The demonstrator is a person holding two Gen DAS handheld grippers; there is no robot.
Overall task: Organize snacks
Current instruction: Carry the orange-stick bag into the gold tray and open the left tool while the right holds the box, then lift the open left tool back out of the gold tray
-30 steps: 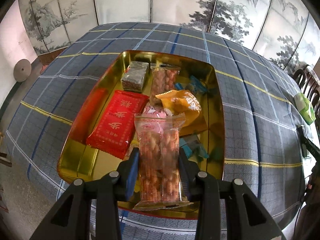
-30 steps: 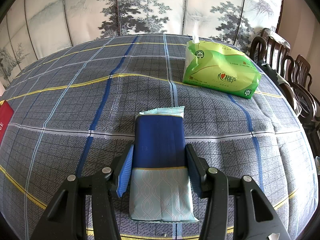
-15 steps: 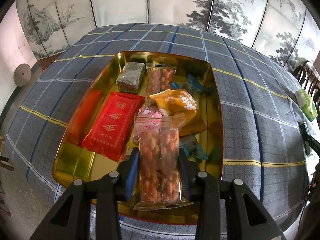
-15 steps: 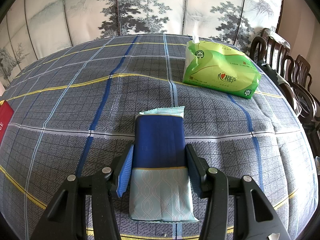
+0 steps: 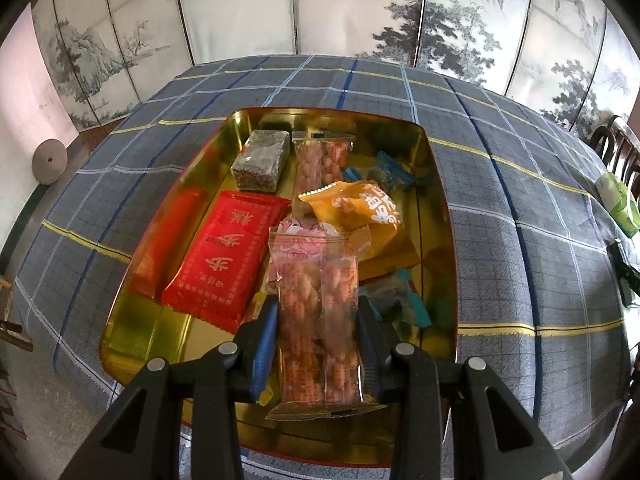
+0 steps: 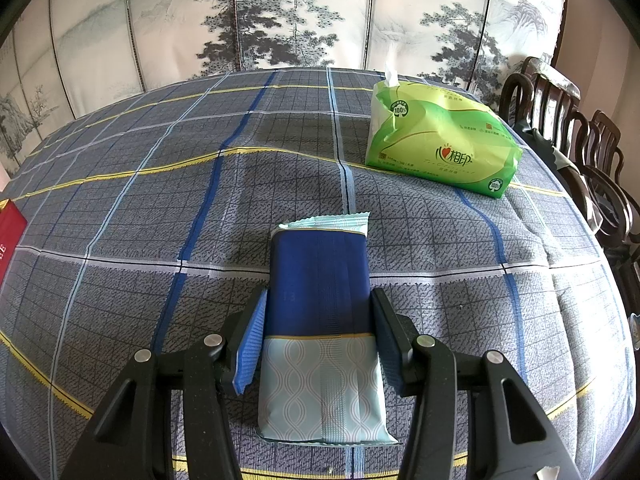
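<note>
Both tongs point steeply downward. The left tongs (image 5: 318, 344) are clamped on a clear snack packet (image 5: 318, 320); the right tongs (image 6: 320, 336) are clamped on a blue packet (image 6: 320, 320).

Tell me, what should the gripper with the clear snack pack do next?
Probably lower it and let go: the left hand-held gripper holds the clear twist-snack pack just above the gold tray, where other snacks already lie.
</note>
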